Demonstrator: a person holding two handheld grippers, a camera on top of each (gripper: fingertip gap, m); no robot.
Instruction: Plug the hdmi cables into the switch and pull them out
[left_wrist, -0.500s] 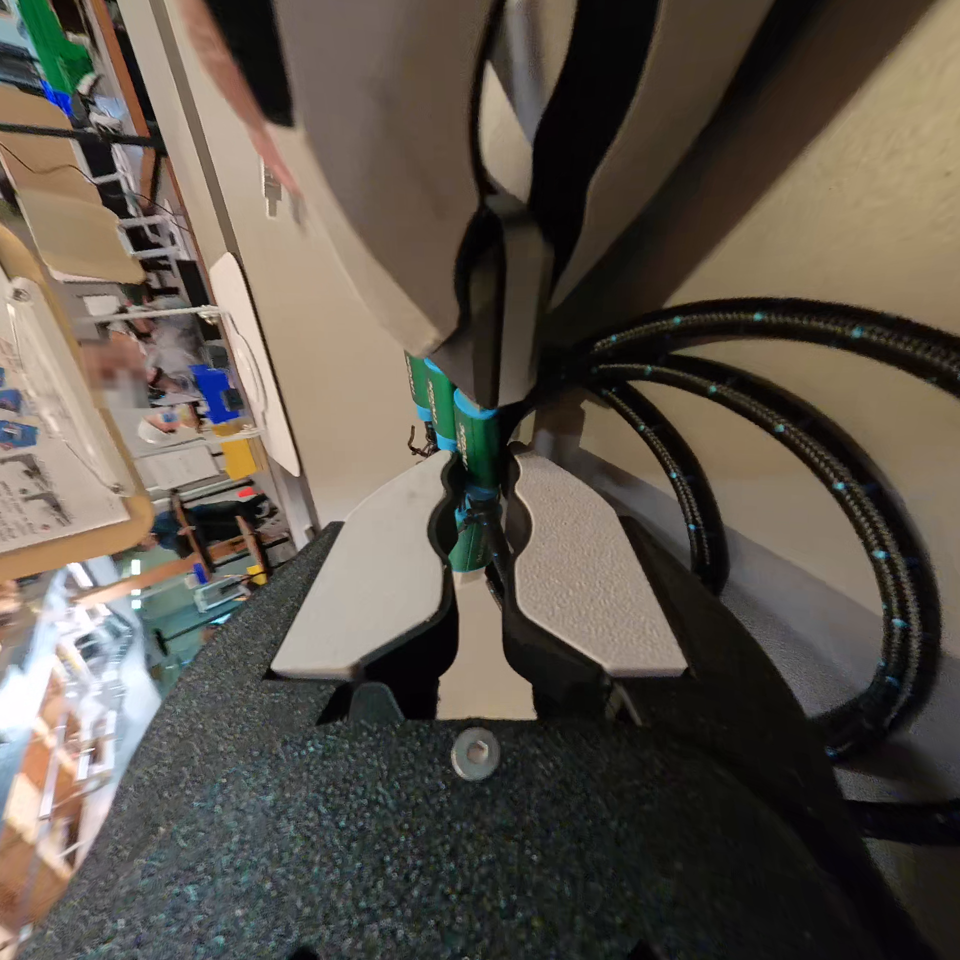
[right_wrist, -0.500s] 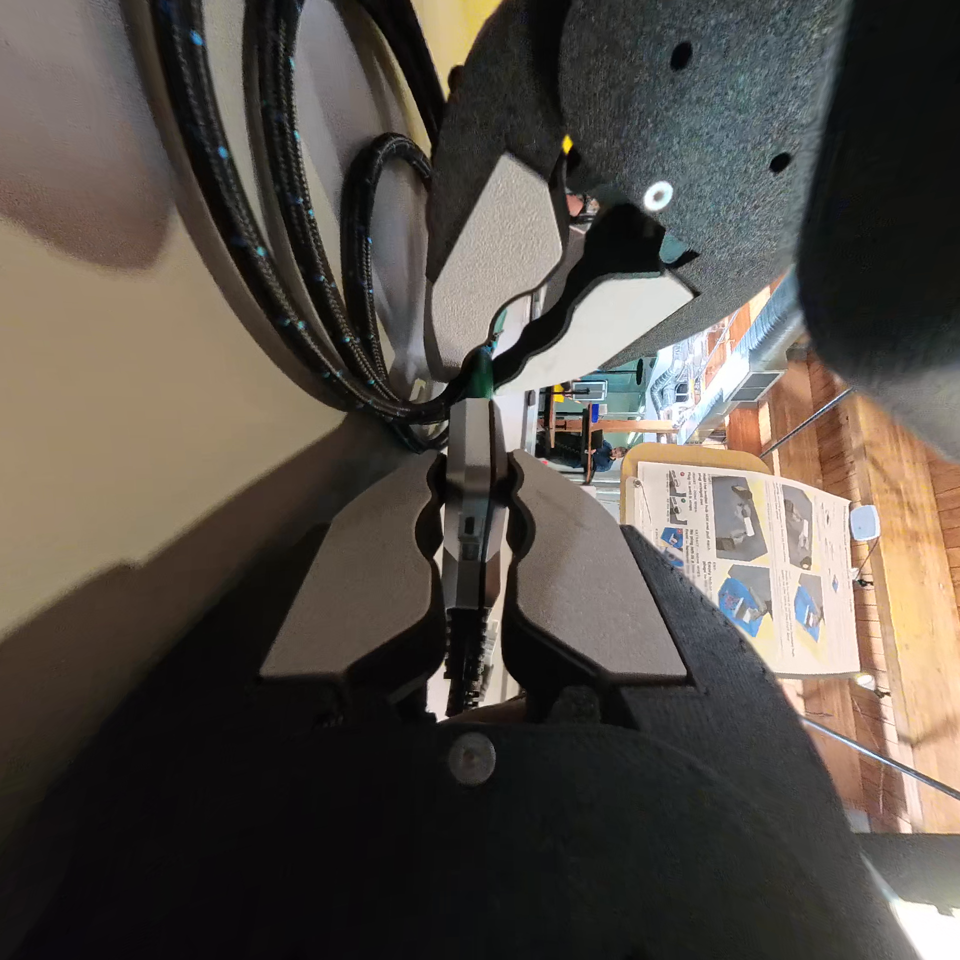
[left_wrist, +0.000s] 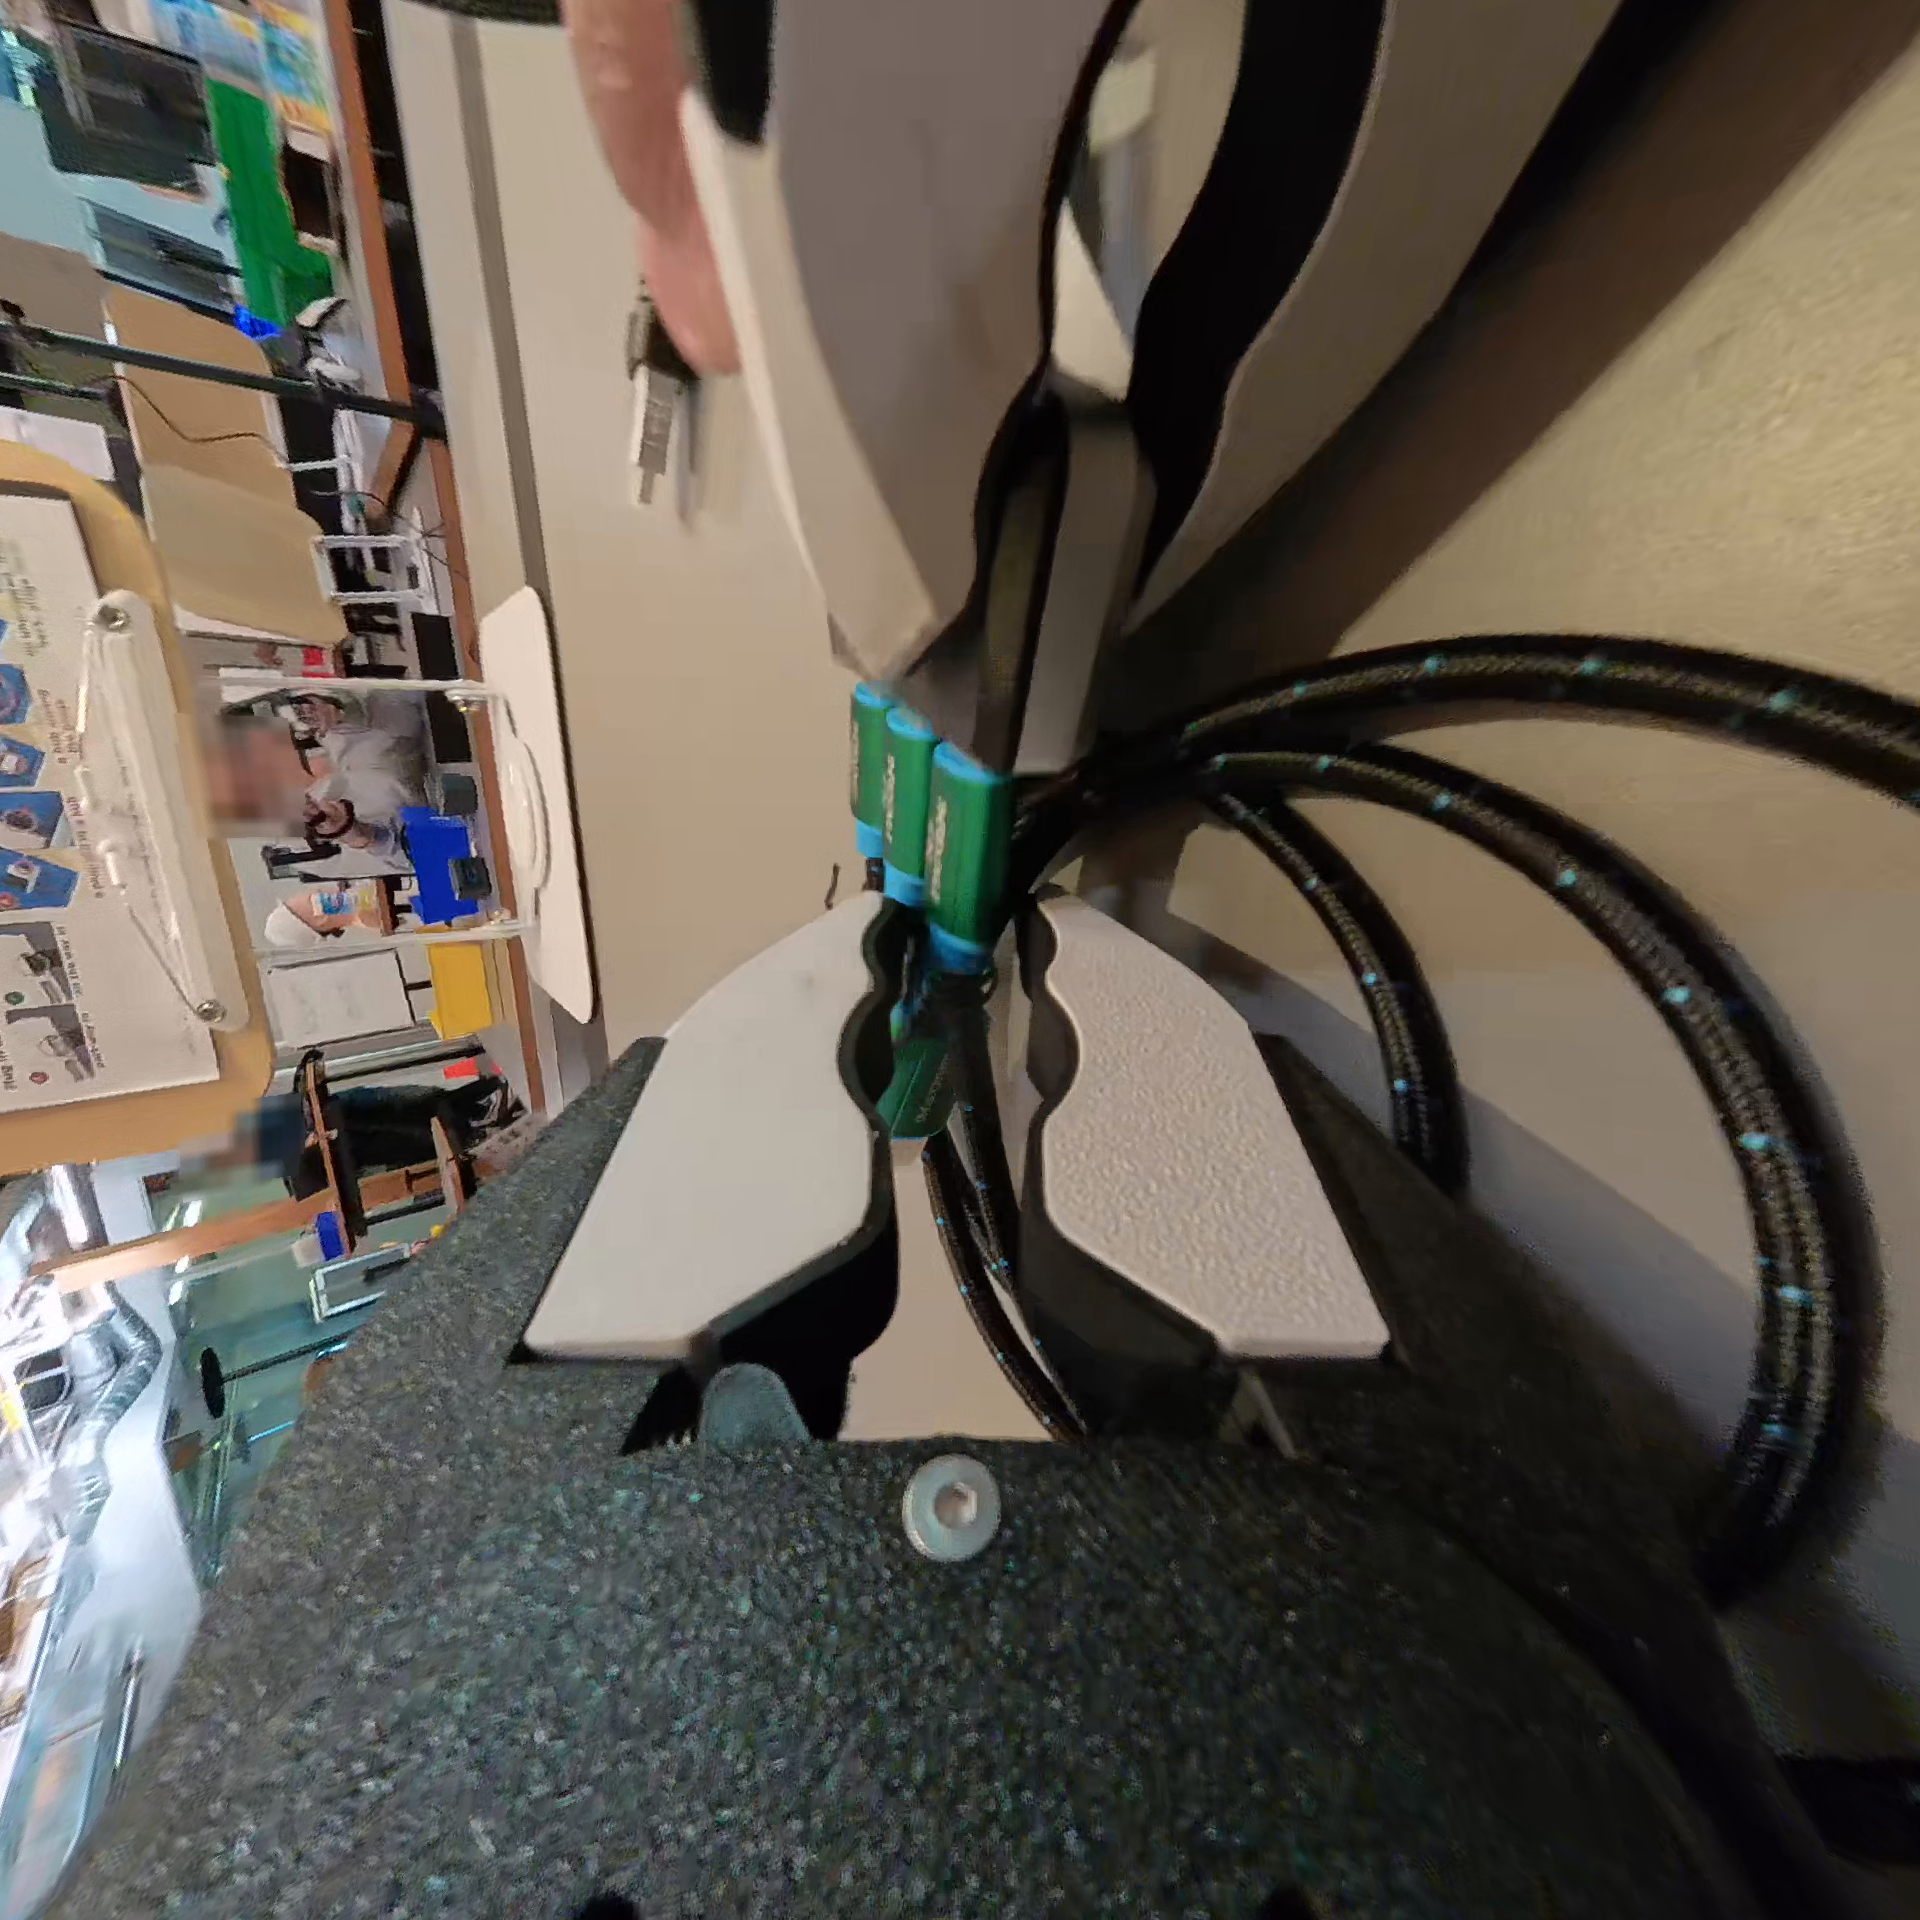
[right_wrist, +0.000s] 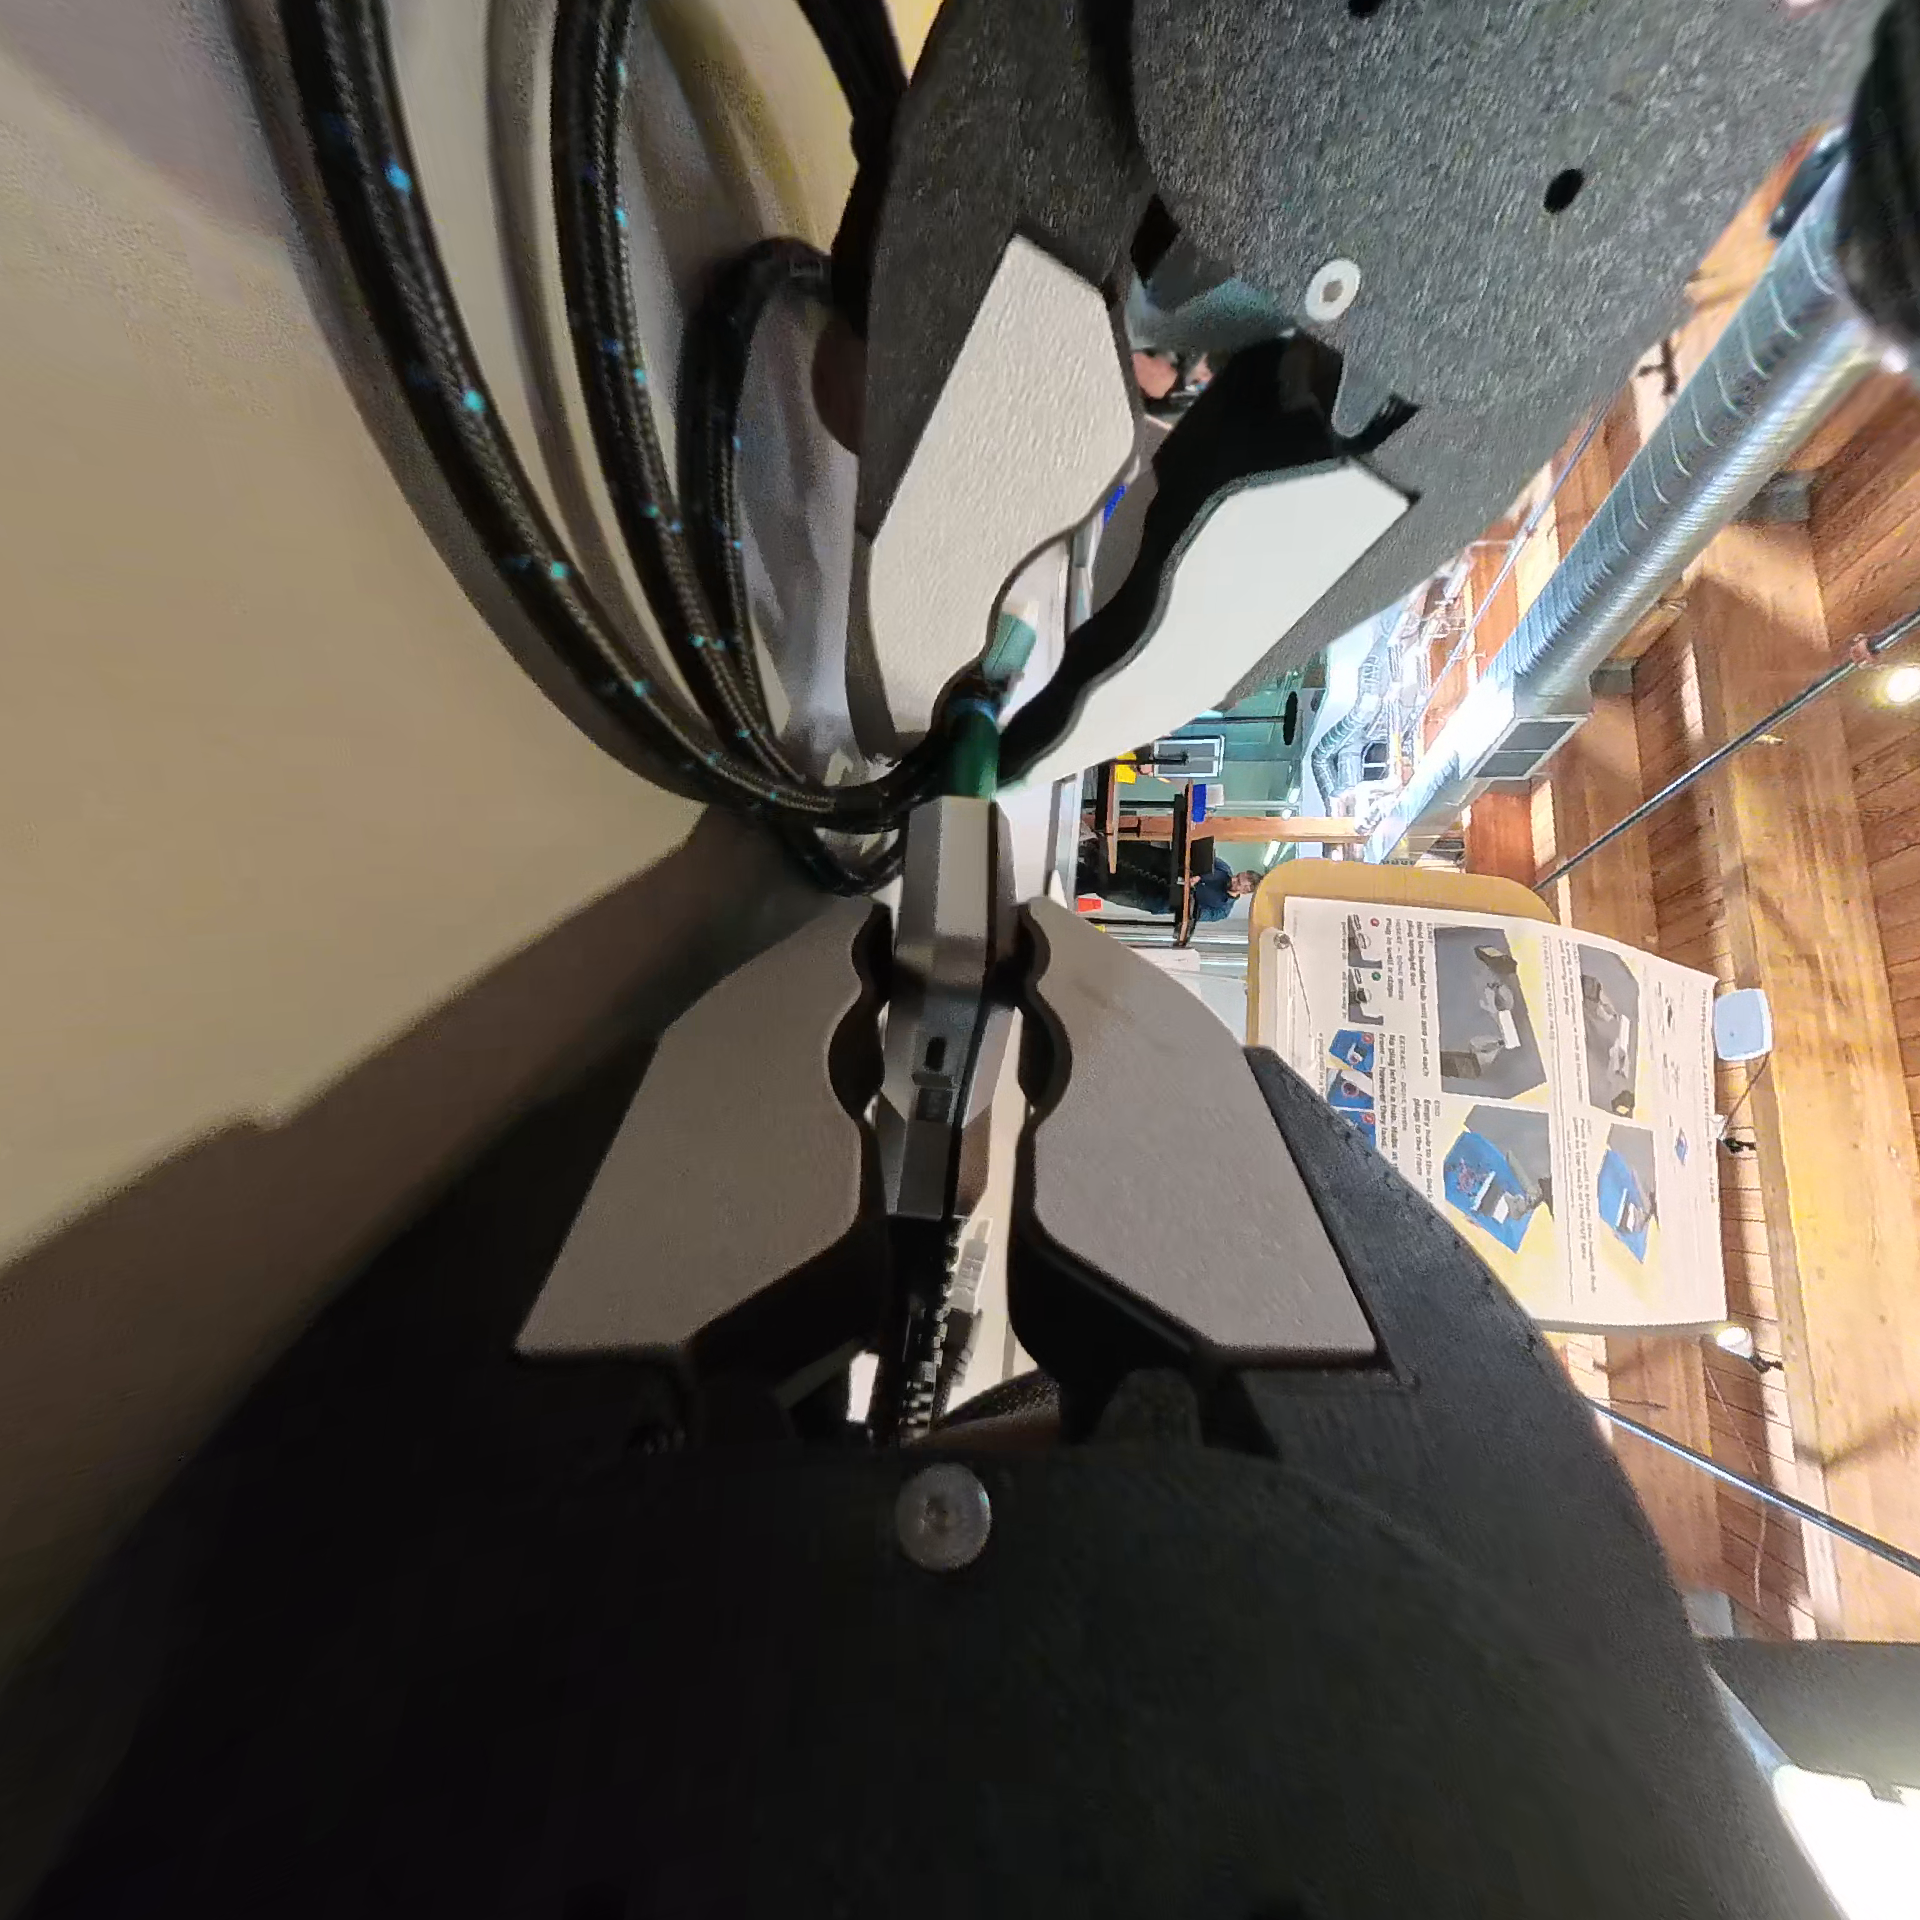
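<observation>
My right tongs (right_wrist: 951, 935) are clamped on a grey hub (right_wrist: 940, 873), both pads pressed to its flat sides, with the hub's end projecting past the fingertips. My left tongs (left_wrist: 951, 935) stand parted: a green plug (left_wrist: 914, 1086) lies between the fingers against the left one, with a visible gap to the right one, so it is not gripped. Three more green plugs (left_wrist: 966, 831) sit side by side at the hub's end, just beyond the left fingertips. In my judgement, sound handling here means holding the hub square and firm, without twist, and keeping the left fingers in line with the plug bodies. Any closing should land on a plug shell alone and not on the cables (left_wrist: 1558, 831). These cables are black braid with blue flecks; they run from the plugs through the left tongs and loop over the beige surface (left_wrist: 1662, 468), which is close beside both tongs. Beyond the surface, the room shows a printed sheet on a wooden board (right_wrist: 1507, 1091), a metal duct (right_wrist: 1662, 499), timber planking and distant benches.
</observation>
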